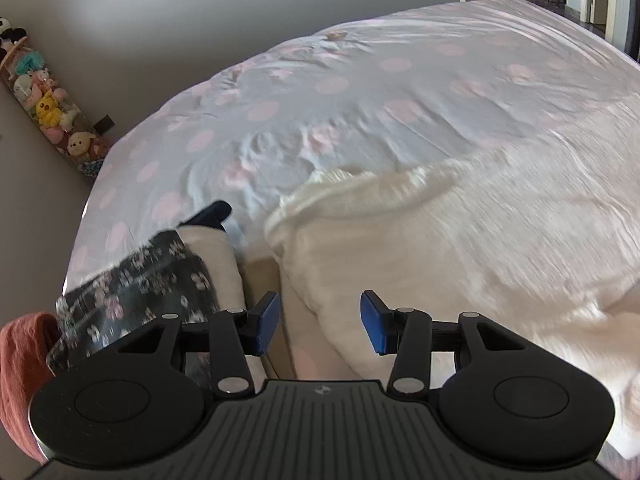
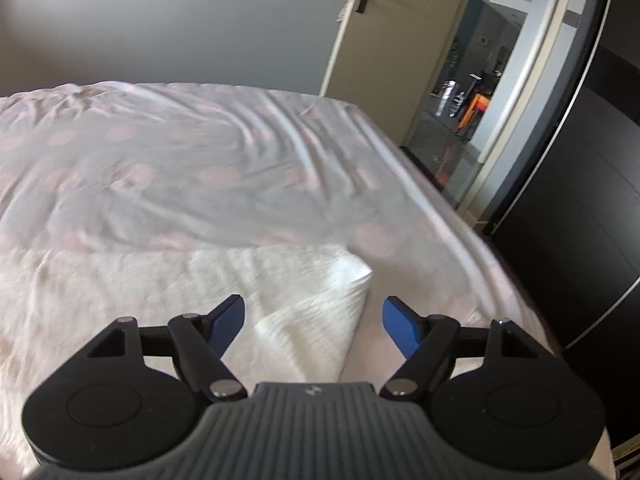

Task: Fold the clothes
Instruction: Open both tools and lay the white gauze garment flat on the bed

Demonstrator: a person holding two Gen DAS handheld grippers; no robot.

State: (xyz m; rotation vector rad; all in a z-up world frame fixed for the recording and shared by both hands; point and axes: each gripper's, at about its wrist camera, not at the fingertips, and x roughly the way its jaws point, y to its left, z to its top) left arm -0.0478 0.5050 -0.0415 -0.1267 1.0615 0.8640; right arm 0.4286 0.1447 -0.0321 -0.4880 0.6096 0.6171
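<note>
Dotted bedsheet bears a white garment; both tools gape empty; no legible writing.

The far half of the bed sheet lies bare, so a gripper can pass there freely. Near, the cream garment covers the right side, and a pile of folded clothes blocks the near left edge.

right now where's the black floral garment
In the left wrist view, the black floral garment lies lower left on the bed, between a red cloth and the white knit garment.
</note>
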